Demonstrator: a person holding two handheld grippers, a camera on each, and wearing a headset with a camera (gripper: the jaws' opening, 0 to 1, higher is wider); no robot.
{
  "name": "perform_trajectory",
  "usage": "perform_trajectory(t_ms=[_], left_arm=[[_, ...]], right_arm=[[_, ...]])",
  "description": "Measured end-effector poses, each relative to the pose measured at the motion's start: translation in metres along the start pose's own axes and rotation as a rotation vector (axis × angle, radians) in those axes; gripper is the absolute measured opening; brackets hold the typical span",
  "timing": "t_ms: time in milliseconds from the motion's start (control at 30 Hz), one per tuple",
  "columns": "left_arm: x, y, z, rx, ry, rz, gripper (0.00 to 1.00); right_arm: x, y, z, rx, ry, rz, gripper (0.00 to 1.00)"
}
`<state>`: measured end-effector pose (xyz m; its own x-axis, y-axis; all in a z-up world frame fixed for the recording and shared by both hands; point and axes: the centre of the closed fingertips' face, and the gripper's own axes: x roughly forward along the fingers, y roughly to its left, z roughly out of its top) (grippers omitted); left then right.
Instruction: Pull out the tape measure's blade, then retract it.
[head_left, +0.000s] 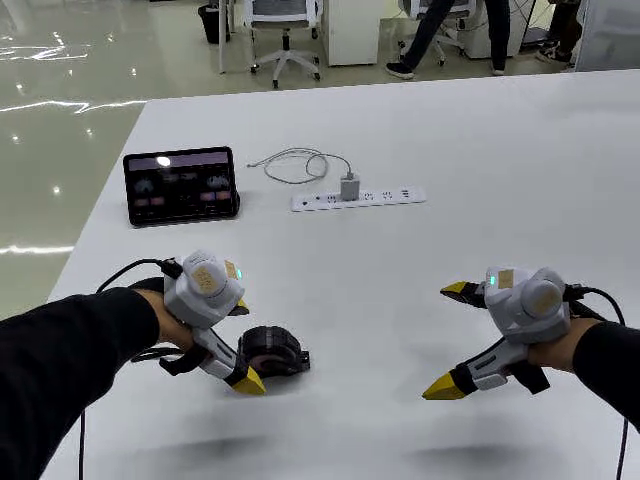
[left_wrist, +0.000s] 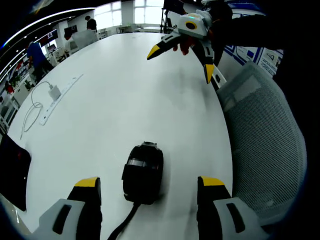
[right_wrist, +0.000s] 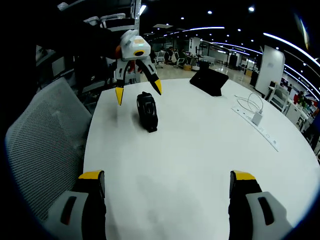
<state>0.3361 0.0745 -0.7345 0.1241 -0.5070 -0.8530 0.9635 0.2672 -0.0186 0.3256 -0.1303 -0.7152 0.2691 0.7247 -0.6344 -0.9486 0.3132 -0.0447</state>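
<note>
Tape measure (left_wrist: 143, 172), between spread jaws of left hand-held gripper (left_wrist: 150, 183), untouched

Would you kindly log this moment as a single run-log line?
left gripper: open, tape measure between jaws, ungripped | right gripper: open, holding nothing | blade: not pulled out

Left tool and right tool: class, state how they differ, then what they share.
The left tool has the tape measure between its jaws; the right tool has bare table between its jaws. The left tool is at the tape measure; the right tool stands apart from it. Both are open, yellow-tipped.
</note>
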Motion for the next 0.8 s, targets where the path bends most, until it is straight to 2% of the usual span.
perform_trajectory(t_ms=[133,233,333,467,533,633,667,733,767,800], left_arm=[[0.005,0.003,0.004,0.031,0.024,-0.003,0.67],[0.009,-0.001,0.008,0.051,0.037,-0.018,0.58],[0.013,0.0,0.009,0.093,0.057,-0.012,0.56],[0.019,-0.003,0.007,0.102,0.082,-0.029,0.5],[0.021,-0.004,0.009,0.145,0.085,-0.031,0.47],[0.023,-0.004,0.01,0.128,0.086,-0.036,0.46],[0.023,-0.003,0.011,0.138,0.083,-0.031,0.42],[0.023,0.006,0.008,0.211,0.115,0.017,0.3],[0.025,0.001,0.009,0.167,0.102,-0.001,0.3],[0.026,0.001,0.009,0.181,0.101,0.006,0.3]], right_arm=[[0.008,0.0,0.012,-0.011,-0.009,0.012,1.0],[0.015,0.003,0.022,-0.03,-0.014,0.026,0.99],[0.024,0.005,0.029,-0.049,-0.011,0.042,0.98],[0.036,0.009,0.037,-0.069,-0.008,0.063,0.96],[0.042,0.011,0.04,-0.069,-0.006,0.074,0.95],[0.053,0.015,0.042,-0.077,0.01,0.091,0.94],[0.055,0.017,0.042,-0.083,0.014,0.097,0.94],[0.063,0.02,0.042,-0.094,0.028,0.113,0.93],[0.066,0.021,0.043,-0.098,0.031,0.116,0.92],[0.068,0.021,0.044,-0.099,0.03,0.118,0.91]])
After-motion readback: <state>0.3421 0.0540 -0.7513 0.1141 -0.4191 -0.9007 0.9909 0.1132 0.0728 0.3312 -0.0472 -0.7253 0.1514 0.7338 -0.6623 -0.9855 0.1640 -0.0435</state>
